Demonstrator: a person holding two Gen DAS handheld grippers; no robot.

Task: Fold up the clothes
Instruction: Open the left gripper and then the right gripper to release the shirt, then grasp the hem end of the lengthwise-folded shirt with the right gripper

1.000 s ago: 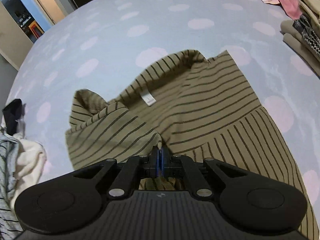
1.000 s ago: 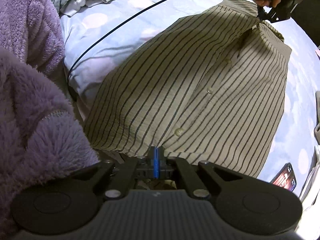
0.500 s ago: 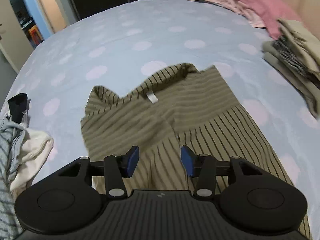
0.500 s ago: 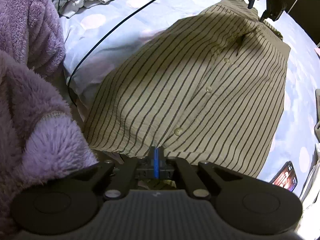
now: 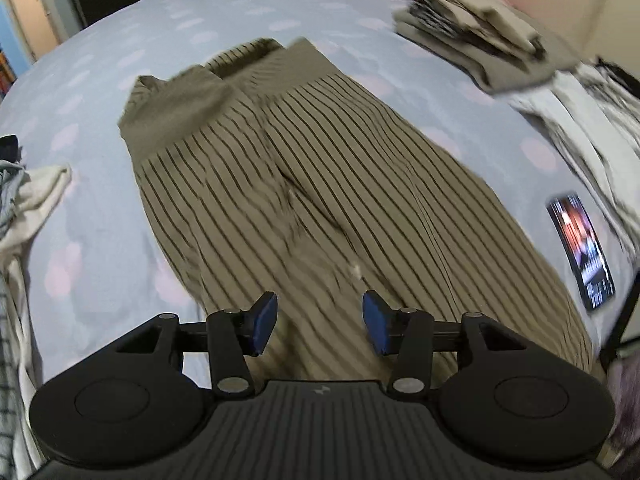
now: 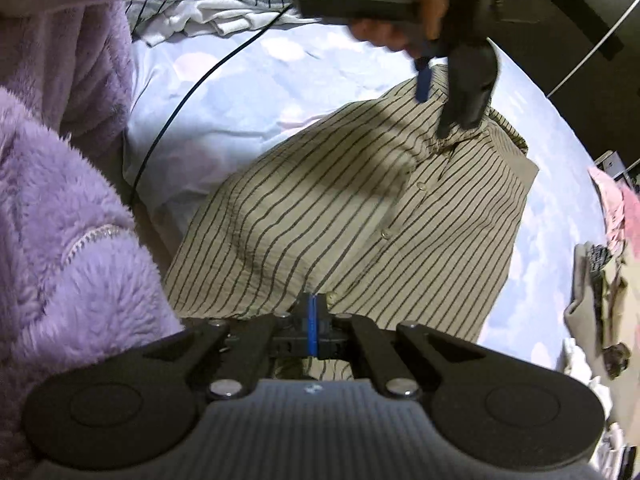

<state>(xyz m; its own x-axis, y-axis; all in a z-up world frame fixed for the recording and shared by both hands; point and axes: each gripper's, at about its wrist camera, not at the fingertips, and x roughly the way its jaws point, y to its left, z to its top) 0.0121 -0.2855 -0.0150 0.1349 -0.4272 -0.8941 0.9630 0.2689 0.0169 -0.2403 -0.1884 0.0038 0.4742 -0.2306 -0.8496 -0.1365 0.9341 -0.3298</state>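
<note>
An olive shirt with dark stripes (image 5: 320,184) lies button side up on the pale blue spotted bedsheet (image 5: 240,8), collar at the far end. My left gripper (image 5: 319,312) is open and hovers over the shirt's lower half, with nothing between its blue pads (image 5: 262,322). In the right wrist view the shirt (image 6: 360,216) stretches away from my right gripper (image 6: 313,308), which is shut on the hem near the button placket. A hand holds the left gripper (image 6: 440,92) above the collar area in that view.
A stack of folded clothes (image 5: 472,20) sits at the far right, with a lit phone (image 5: 580,252) on the sheet nearer by. Unfolded laundry (image 5: 28,200) lies at the left. A black cable (image 6: 192,92) and a purple fleece sleeve (image 6: 60,208) are beside the shirt.
The left gripper let go of the collar, opened, and drew back over the shirt toward the hem end. The right gripper stayed shut on the hem and rose slightly.
</note>
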